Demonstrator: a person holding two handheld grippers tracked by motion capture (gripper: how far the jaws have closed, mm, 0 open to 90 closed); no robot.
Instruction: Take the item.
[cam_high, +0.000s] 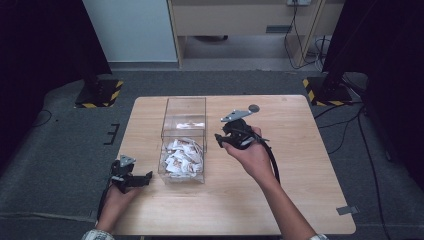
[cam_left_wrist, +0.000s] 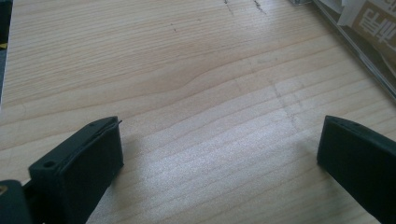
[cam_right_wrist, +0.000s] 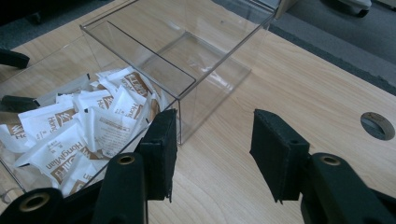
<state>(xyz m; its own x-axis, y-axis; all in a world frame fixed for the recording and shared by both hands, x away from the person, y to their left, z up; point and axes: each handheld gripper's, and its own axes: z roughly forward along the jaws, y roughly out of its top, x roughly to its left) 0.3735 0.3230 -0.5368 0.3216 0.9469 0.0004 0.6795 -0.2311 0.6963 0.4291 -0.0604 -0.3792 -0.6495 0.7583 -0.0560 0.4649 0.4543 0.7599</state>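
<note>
My right tongs (cam_high: 223, 138) hang just right of the clear box (cam_high: 184, 107), a little above the middle of the high view, jaws apart and holding nothing. My left tongs (cam_high: 145, 176) rest low on the desk (cam_high: 300, 150) toward the lower left, jaws spread wide, also with nothing between them.

The sachets (cam_right_wrist: 70, 126) lie heaped in the near compartment of the box, at the left of the right gripper view; the far compartment looks empty.

The main risk I see is the box wall. It stands between my right tongs and the pile, so a sideways reach could knock or shove the light box. The sachets overlap loosely, so a pinch might catch two at once or slide off a slick wrapper. My left tongs sit close enough to steady the box if it shifts.
</note>
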